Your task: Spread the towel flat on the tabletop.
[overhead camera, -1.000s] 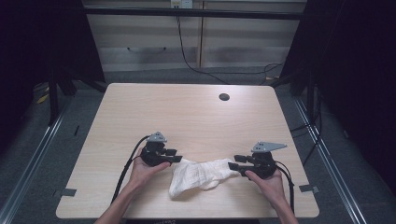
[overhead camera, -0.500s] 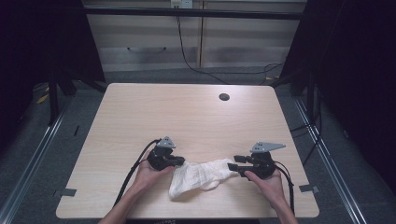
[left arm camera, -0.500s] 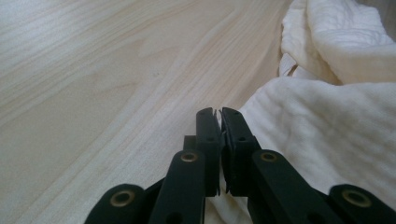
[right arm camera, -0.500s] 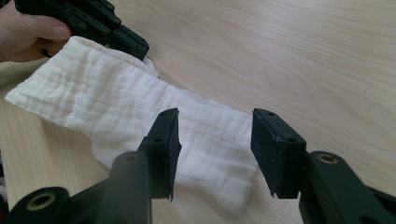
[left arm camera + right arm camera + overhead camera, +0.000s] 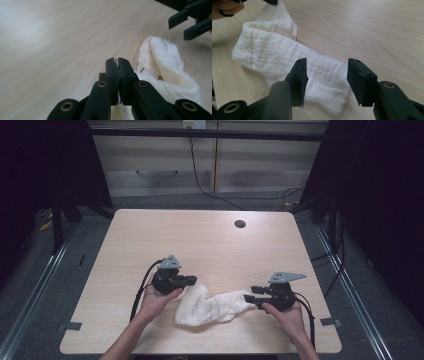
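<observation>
On the near half of the table point(image 5: 150, 245), between the 2 hands, lies a white cloth point(image 5: 210, 305), bunched into a loose strip running left to right. Looks like thin crinkled gauze: very light, totally limp, no stiffness at all, so it'll sag and drape the sec it's lifted. Not slippery, not fragile, but a shallow pinch could slide off 1 layer. Best bet imo is an edge or corner, w/ a good bite of fabric.

Left gripper point(image 5: 117, 62): jaws fully closed, and in the left gripper view a sliver of cloth is pinched between the pads, the rest spilling off to the right of them. From the high view that's the cloth's upper left end, raised a bit off the wood.

Right gripper point(image 5: 327, 80): jaws wide apart and just been opening further, gripping nothing. In the right gripper view the cloth's right end lies flat on the table between and just under the pads, edge poking past them, not pressed.

Judging by that, right side needs a fresh bite on that end.
</observation>
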A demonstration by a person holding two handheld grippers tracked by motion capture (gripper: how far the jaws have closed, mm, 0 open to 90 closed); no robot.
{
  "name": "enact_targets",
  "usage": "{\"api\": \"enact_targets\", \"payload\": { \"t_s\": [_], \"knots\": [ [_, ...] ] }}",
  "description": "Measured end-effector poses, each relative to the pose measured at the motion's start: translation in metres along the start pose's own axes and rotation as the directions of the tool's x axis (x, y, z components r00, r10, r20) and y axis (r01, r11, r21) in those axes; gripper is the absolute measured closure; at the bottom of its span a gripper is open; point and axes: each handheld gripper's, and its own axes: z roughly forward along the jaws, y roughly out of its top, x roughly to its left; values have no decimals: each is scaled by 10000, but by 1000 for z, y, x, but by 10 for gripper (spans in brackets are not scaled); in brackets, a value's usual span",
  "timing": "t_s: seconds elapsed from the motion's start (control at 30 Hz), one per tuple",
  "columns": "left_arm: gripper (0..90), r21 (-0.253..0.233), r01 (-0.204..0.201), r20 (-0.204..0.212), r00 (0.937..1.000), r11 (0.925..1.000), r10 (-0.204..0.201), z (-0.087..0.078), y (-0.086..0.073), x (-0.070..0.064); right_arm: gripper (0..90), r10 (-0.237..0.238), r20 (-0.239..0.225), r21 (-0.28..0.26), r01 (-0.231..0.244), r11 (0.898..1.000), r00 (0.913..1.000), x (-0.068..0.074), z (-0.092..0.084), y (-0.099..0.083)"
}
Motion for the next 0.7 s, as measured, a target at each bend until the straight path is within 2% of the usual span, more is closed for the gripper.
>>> {"api": "enact_targets", "payload": {
  "t_s": [0.23, 0.43, 0.6, 0.7],
  "knots": [
    [877, -657, -790, -230, 9967, 9947, 777, -17, 35, -17, 506, -17, 50, -39, 17, 10000, 10000, -1, -3, 0],
    [878, -1314, -1251, -328, 9920, 9834, 1218, -32, 70, -28, 506, -62, 75, -98, 62, 9999, 10000, -1, -7, 0],
    [878, -2008, -1687, -502, 9855, 9650, 1618, -53, 100, -38, 506, -15, 112, -199, 17, 9998, 9999, -1, -9, 1],
    [878, -2365, -1841, -541, 9829, 9540, 1762, -67, 110, -42, 503, -27, 94, -182, 28, 9998, 10000, -1, -9, 0]
  ]
}}
